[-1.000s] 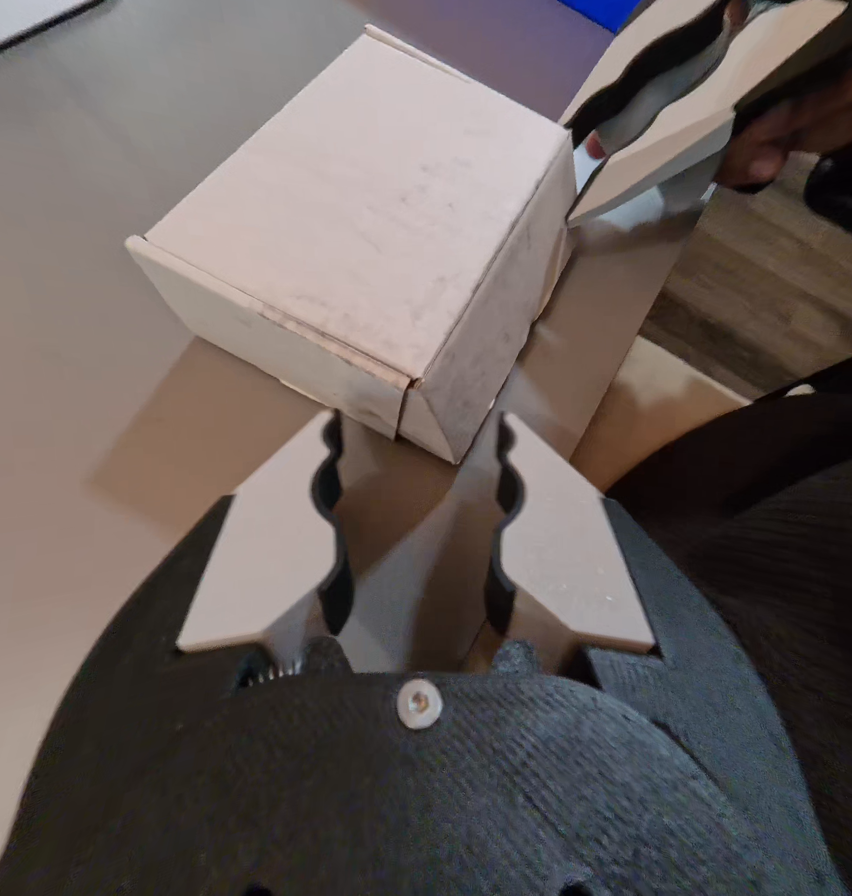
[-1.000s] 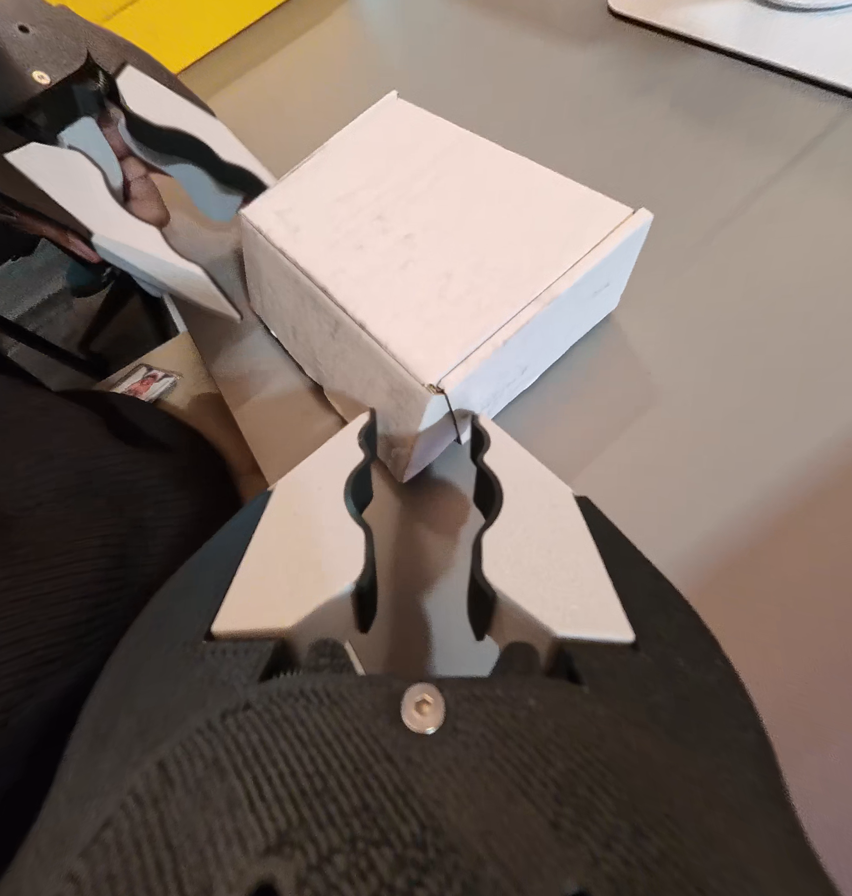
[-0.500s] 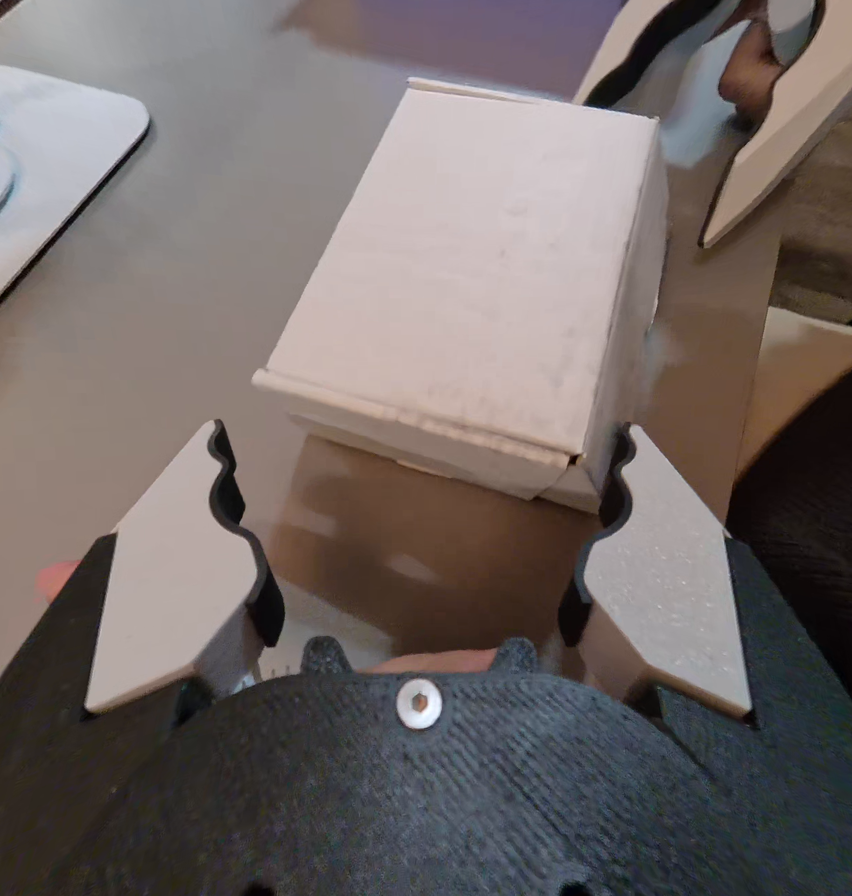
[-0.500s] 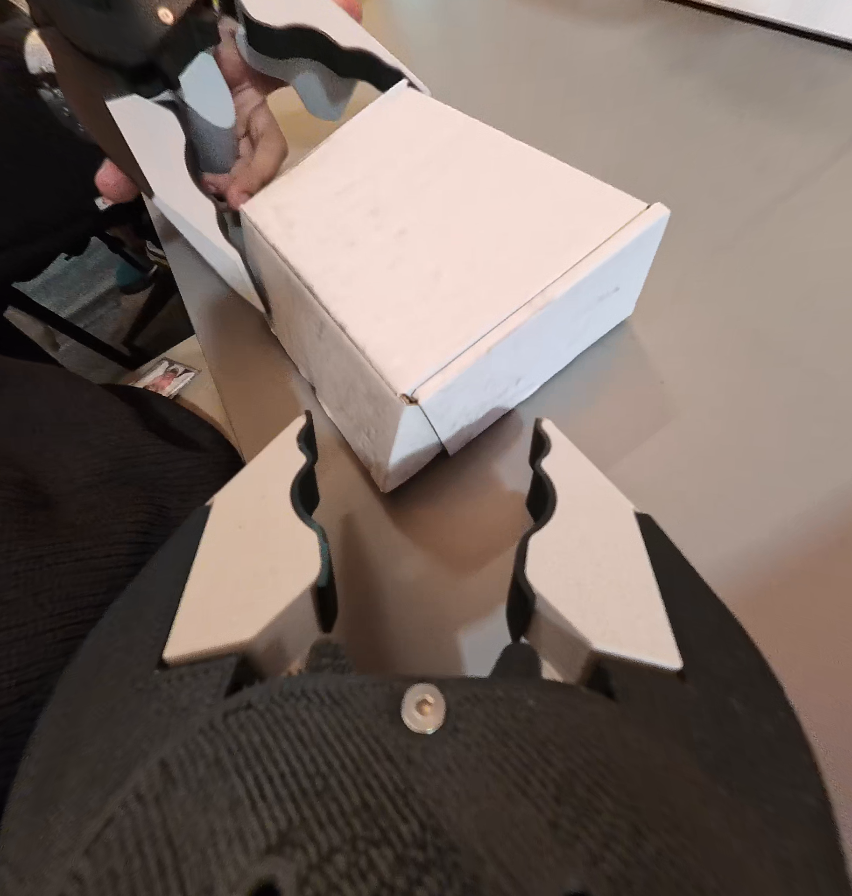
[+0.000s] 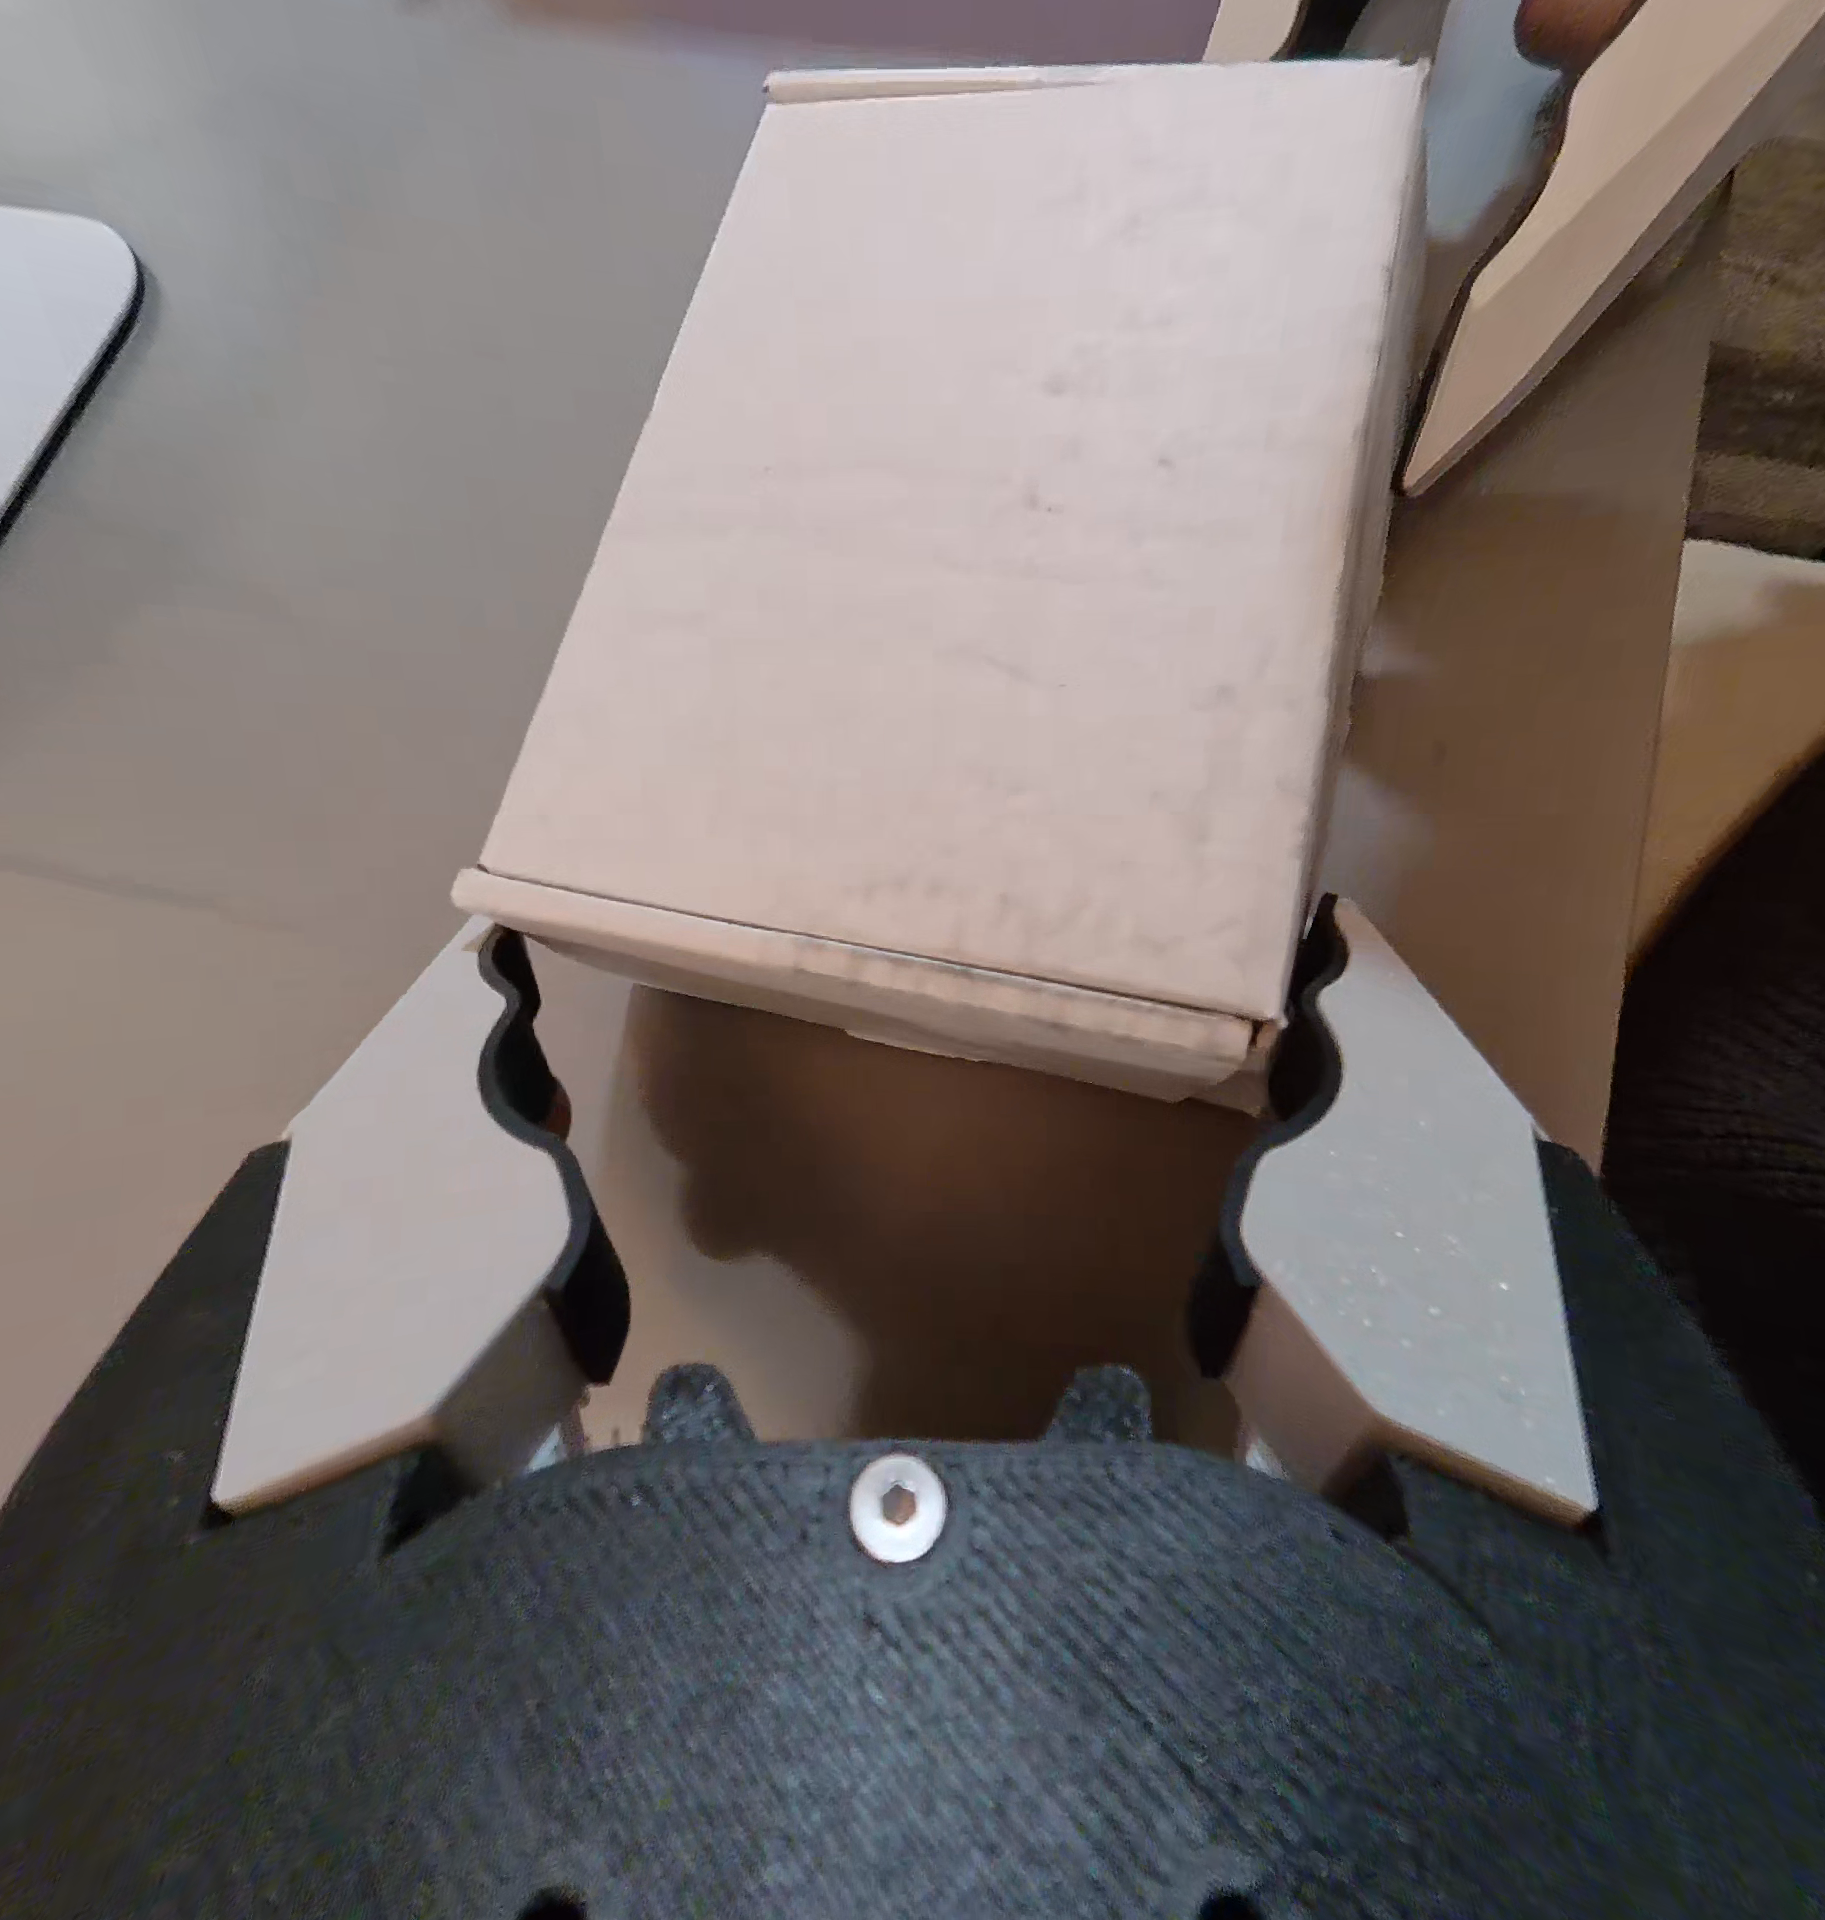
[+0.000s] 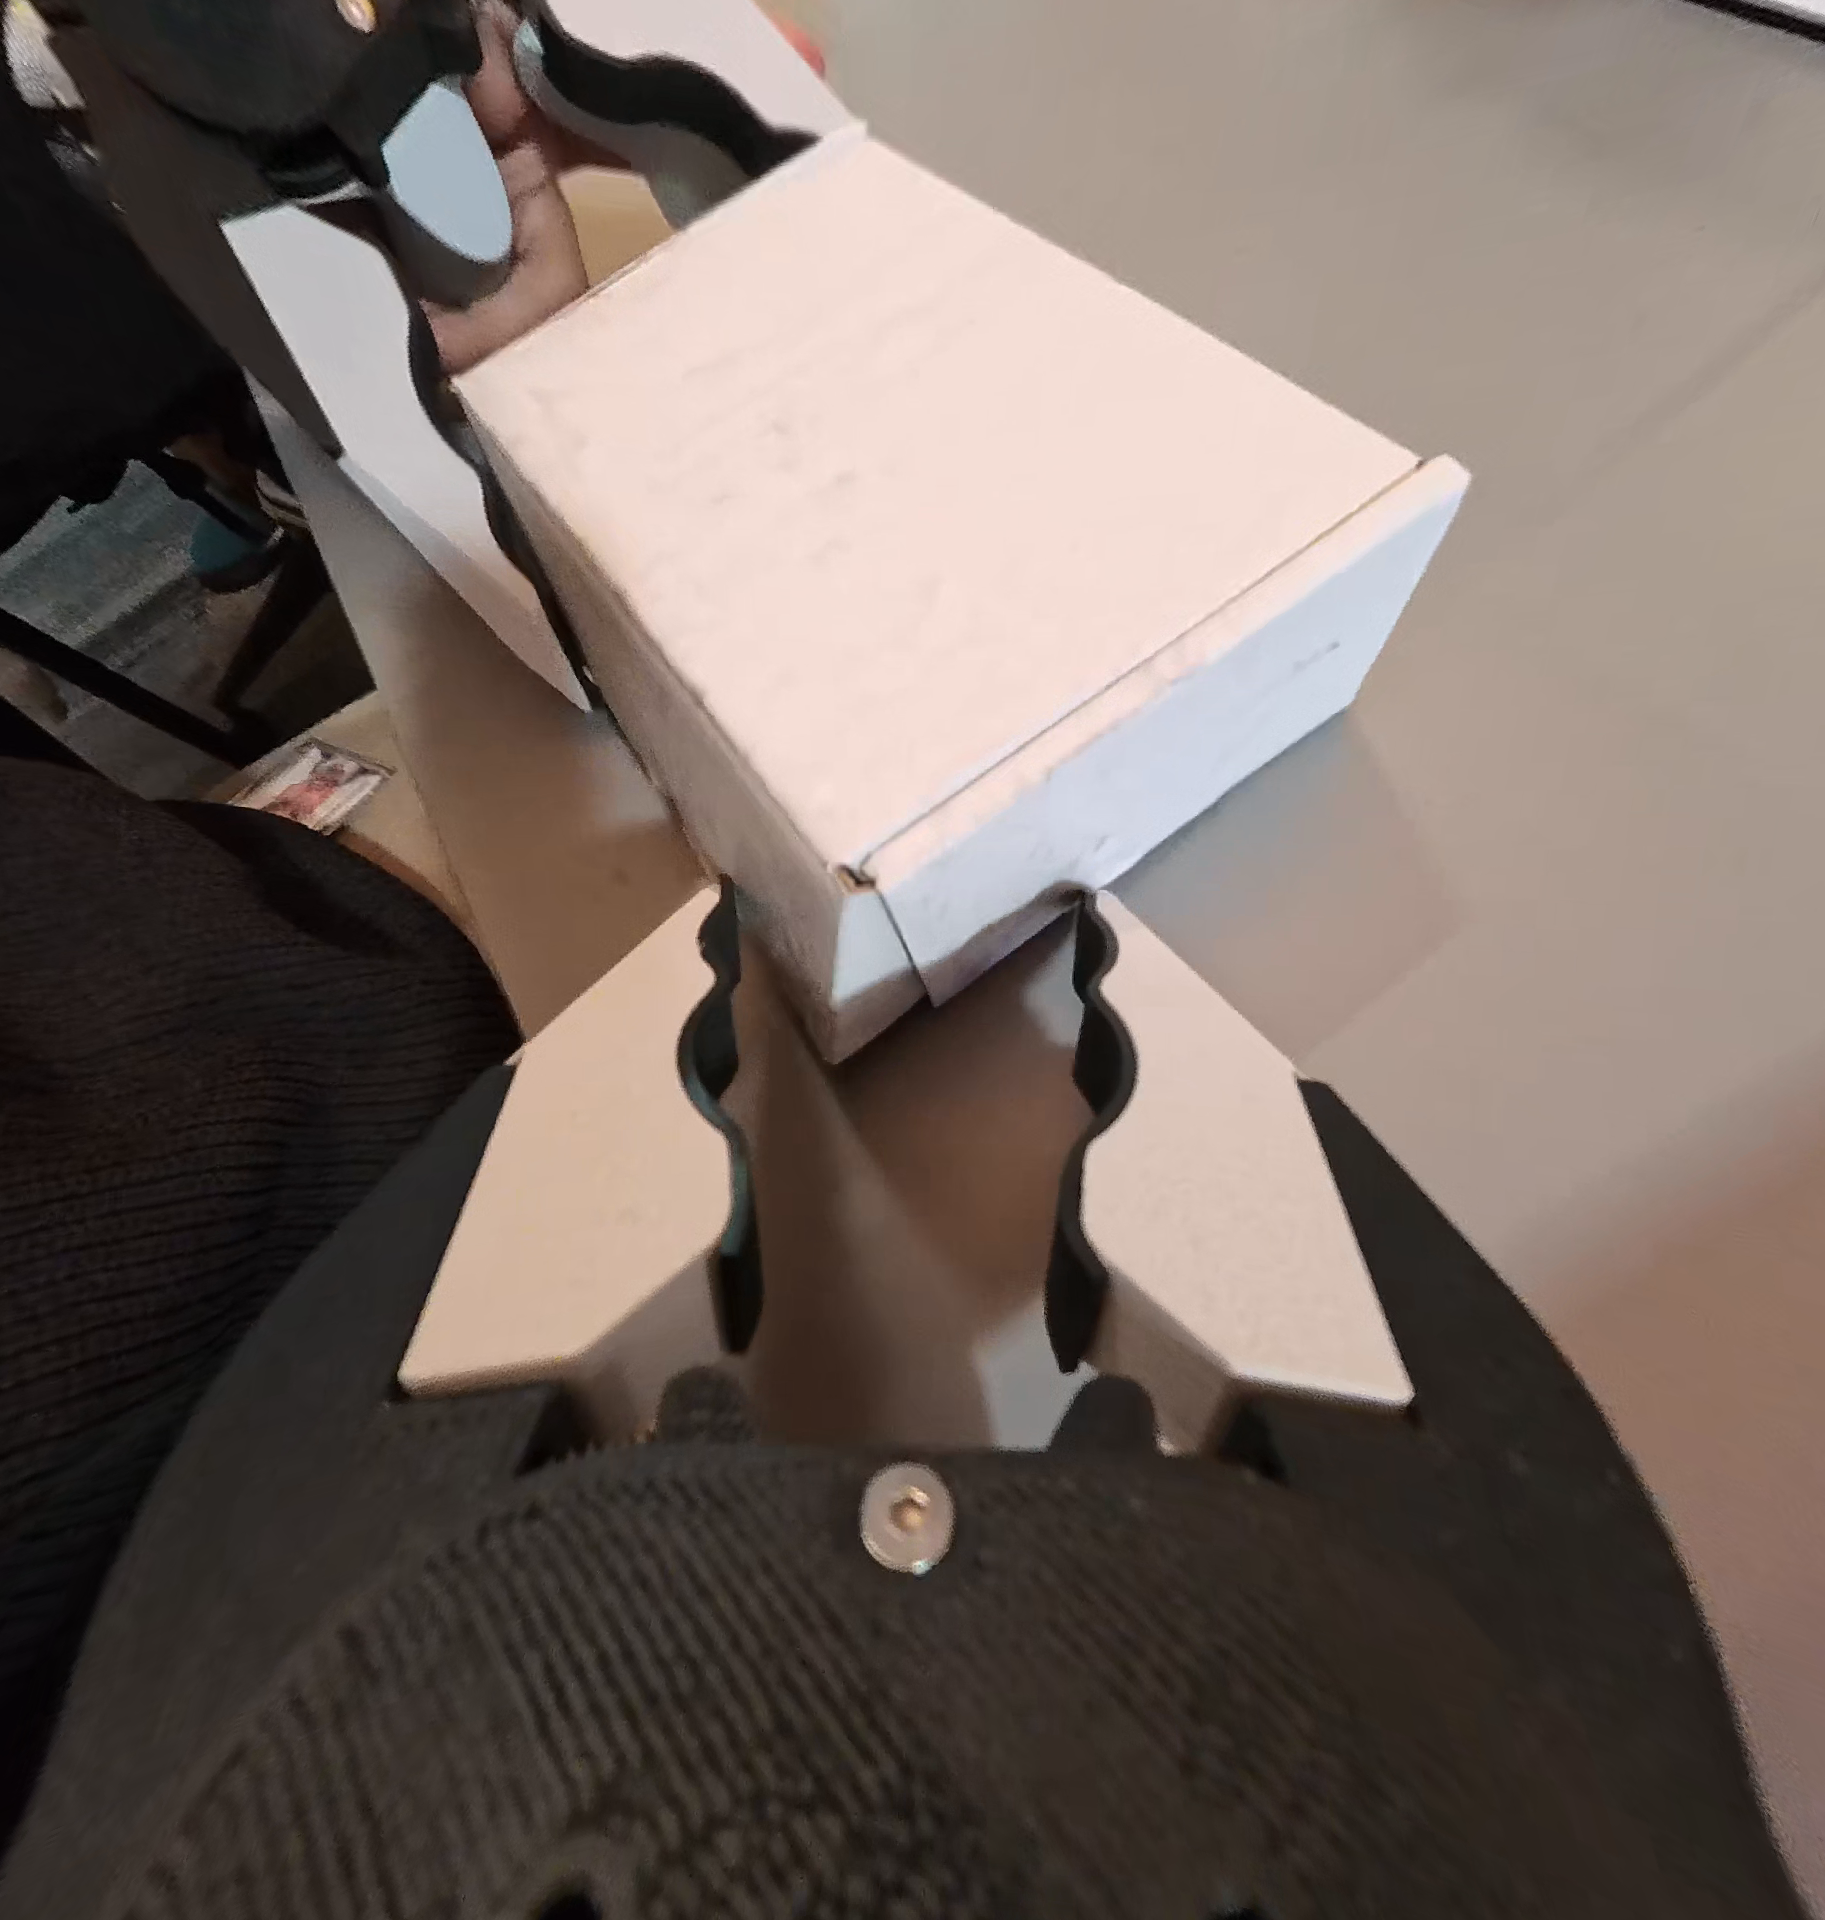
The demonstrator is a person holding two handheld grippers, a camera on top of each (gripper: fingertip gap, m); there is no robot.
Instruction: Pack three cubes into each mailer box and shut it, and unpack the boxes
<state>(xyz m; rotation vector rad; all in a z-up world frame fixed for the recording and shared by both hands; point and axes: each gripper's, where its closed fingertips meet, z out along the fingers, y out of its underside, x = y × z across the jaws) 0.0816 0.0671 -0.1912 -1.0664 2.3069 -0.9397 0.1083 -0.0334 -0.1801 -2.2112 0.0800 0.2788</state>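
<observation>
The closed white corrugated-cardboard mailer box (image 5: 991,582) sits on the matte grey worktop (image 5: 316,520), directly ahead of the left tool (image 5: 903,997). That tool is spread wide, its two fingertips standing at the two near corners of the box's front flap, one to each side. The tips look to be touching or just beside the cardboard, but there is no clamping yet, so I take it as released and lined up to span the box's width. The likely reason is to steady or seize the box across its short side.

The right tool (image 6: 903,935) faces a different corner of the same box (image 6: 939,540). It is also unclenched, more narrowly, with the box corner poking between its tips. That placement seems meant to reach the seam where the front flap tucks in, either to press it home or pry it out; which one, I cannot tell.

The lid lies flat and shut, so no cubes show.

Off to the left tool's left lies a pale rounded-corner mat (image 5: 25,364). To its right the worktop ends, with a black knitted garment (image 5: 1770,987) close by. Nothing stands between either tool and the box.
</observation>
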